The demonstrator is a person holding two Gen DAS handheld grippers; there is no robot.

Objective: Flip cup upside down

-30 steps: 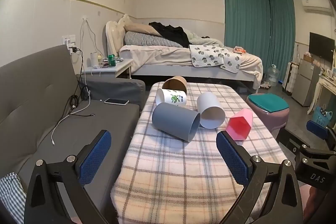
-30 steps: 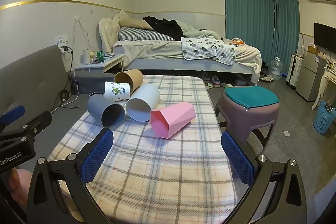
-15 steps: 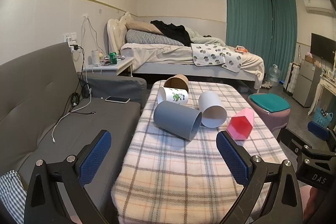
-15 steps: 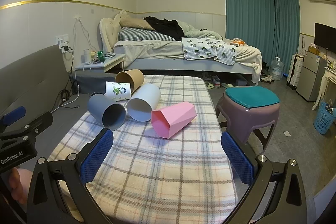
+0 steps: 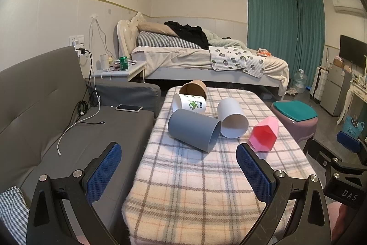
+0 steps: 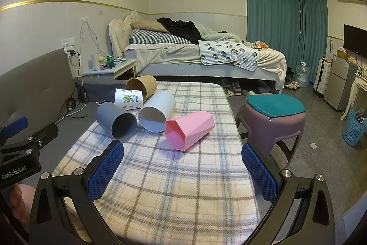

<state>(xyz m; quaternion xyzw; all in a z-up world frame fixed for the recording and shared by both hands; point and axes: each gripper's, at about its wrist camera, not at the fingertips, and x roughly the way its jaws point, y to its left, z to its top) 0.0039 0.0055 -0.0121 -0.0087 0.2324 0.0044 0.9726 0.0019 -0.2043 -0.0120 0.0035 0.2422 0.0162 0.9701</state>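
Observation:
Several cups lie on their sides on the plaid-covered table (image 5: 195,187) (image 6: 174,187). A grey cup (image 5: 193,129) (image 6: 117,121), a white cup (image 5: 232,117) (image 6: 157,111), a pink faceted cup (image 5: 264,134) (image 6: 189,126), a printed white cup (image 5: 190,103) (image 6: 129,99) and a brown paper cup (image 5: 193,87) (image 6: 142,86). My left gripper (image 5: 179,168) is open and empty, short of the grey cup. My right gripper (image 6: 182,167) is open and empty, short of the pink cup.
A grey sofa (image 5: 57,130) with a phone (image 5: 129,108) and cables runs along the table's left side. A purple stool with a teal cushion (image 6: 274,114) stands at its right. A bed (image 6: 195,56) lies beyond the far end.
Both grippers have drifted slightly, so the cups sit a little differently in view. The cups have not moved and both grippers stay open.

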